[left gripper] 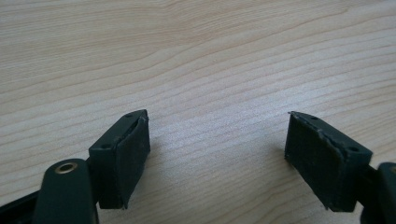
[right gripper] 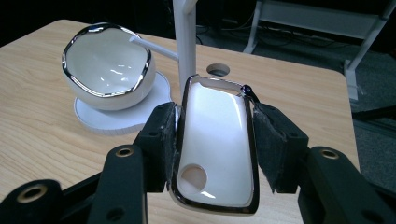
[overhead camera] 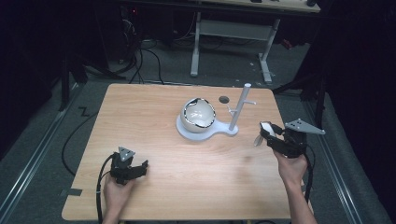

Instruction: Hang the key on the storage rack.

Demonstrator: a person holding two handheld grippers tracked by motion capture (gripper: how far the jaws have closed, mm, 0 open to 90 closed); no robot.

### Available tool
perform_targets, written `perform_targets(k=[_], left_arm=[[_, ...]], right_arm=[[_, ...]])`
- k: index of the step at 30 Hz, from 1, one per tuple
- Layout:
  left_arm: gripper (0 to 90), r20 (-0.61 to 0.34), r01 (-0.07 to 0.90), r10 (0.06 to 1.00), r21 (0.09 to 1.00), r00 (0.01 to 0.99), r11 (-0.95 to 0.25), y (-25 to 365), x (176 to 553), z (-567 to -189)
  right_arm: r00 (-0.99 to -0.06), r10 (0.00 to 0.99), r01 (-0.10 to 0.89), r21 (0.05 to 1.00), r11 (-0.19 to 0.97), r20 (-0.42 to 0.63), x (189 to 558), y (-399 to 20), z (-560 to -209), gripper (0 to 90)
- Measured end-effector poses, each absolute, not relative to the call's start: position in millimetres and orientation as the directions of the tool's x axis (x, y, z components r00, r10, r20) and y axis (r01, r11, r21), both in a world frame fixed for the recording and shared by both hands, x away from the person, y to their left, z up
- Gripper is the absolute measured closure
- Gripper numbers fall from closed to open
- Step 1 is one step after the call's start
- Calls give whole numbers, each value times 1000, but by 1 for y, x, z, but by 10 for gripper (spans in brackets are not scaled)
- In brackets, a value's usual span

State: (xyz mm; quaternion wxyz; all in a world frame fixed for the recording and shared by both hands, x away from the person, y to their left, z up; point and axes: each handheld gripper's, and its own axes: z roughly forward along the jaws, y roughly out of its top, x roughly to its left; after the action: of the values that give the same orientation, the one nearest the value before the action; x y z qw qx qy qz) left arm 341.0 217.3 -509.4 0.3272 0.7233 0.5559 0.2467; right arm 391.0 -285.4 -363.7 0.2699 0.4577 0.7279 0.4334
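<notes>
Spoon rest (right gripper: 217, 149) clamped between right claw (right gripper: 217, 140) pads

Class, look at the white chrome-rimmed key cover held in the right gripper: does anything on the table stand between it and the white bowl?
Nothing visible blocks it. The key cover in the right gripper faces bare wooden table; the white post stands beside the bowl.
</notes>
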Motion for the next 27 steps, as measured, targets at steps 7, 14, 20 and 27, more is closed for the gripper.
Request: perform_targets(k=[7,14,20,27], left_arm=[[225,-7,643,966,747,259,-168,217,341,-509],[225,-7,643,966,747,259,-168,217,341,-509],[225,-7,643,966,747,260,-168,217,341,-509],[225,-8,643,966,748,260,-167,217,341,-509]], right_arm=[[-443,897,417,885,205,1,392,-286,-354,512],[-449,893,416,887,199,10,395,-289,-348,512],[-462,887,406,889,211,0,398,-289,-339,513],[-478,878,398,892,214,3,401,-287,-330,513]])
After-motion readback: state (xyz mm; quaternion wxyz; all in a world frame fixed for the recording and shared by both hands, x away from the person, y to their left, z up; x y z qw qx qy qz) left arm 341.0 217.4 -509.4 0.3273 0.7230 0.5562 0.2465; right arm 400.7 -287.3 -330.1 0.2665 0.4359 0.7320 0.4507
